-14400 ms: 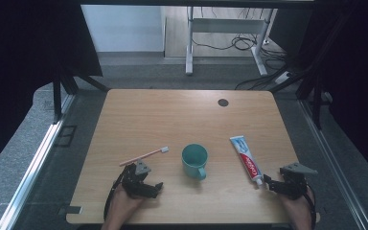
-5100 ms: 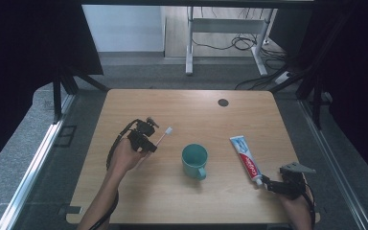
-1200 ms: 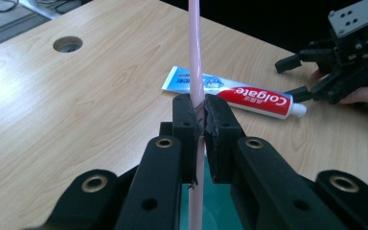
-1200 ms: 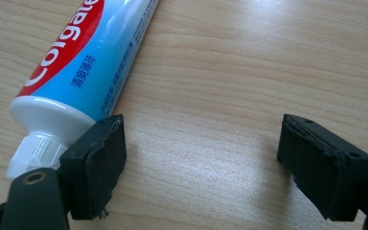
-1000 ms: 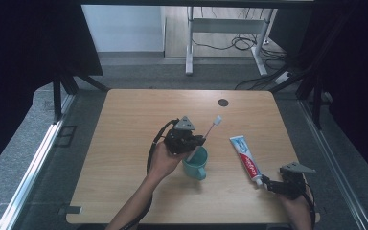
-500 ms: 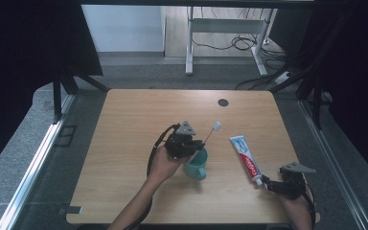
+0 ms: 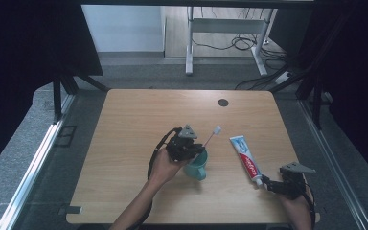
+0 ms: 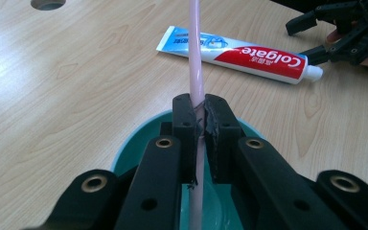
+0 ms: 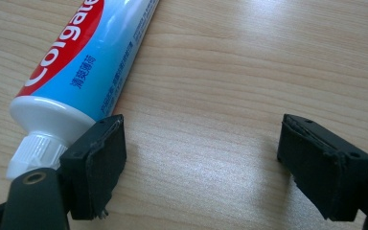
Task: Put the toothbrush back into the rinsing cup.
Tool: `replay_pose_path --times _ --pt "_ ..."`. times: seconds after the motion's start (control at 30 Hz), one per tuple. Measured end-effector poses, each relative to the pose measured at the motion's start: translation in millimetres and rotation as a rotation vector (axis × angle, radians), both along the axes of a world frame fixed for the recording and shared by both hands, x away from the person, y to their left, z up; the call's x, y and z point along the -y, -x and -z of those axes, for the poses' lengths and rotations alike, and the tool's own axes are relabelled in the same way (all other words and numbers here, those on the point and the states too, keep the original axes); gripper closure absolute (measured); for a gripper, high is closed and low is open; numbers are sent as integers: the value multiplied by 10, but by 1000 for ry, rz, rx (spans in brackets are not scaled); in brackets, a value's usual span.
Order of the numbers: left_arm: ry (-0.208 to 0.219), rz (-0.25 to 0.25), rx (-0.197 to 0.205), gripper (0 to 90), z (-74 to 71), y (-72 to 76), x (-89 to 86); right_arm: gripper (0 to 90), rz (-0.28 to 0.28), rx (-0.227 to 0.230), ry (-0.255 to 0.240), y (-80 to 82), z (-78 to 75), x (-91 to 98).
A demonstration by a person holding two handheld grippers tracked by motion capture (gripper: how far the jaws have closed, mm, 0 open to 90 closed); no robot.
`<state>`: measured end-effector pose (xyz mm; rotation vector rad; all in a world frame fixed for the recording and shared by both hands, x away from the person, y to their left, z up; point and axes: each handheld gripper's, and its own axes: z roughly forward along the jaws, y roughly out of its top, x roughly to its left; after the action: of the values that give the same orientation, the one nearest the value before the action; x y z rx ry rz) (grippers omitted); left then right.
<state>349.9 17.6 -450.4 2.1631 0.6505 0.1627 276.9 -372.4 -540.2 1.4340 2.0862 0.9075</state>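
So the left claw [image 8: 199, 132] is clamped tight on the pink toothbrush [image 8: 195, 52] partway along its handle, sitting right over the teal cup [image 7: 197, 165], with the handle's lower end already dipping inside the rim and the bristle end angled up and away toward the far right. My guess is the next bit is just letting the brush down along its own length into the cup, since it's lined up over the opening. Meanwhile the right claw [image 9: 201, 165] rests wide open with nothing in it near the table's [image 7: 124, 143] front right corner, one jaw just beside the cap of the toothpaste [image 9: 91, 52].
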Motion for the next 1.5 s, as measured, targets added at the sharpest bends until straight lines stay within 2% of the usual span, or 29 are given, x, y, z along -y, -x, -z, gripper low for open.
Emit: replay_pose_path --times 0.13,0.3,0.37,0.4,0.43,0.6,1.13,1.5 --pt "-23 11 -5 840 25 -1 27 167 -1 0 0 -1 0 0" --pt "-26 2 -7 838 35 10 56 167 -1 0 0 -1 0 0" --pt "-41 5 -2 835 36 19 69 167 -1 0 0 -1 0 0" --pt "-64 14 5 834 29 19 68 167 -1 0 0 -1 0 0" --pt "-57 6 3 834 34 29 84 167 -1 0 0 -2 0 0" --pt "-100 6 10 829 31 43 107 167 -2 0 0 -2 0 0" --pt "-92 -4 6 781 24 34 92 167 -2 1 1 -3 1 0" --pt "-65 -12 2 630 -13 25 60 167 -2 0 0 -2 0 0"
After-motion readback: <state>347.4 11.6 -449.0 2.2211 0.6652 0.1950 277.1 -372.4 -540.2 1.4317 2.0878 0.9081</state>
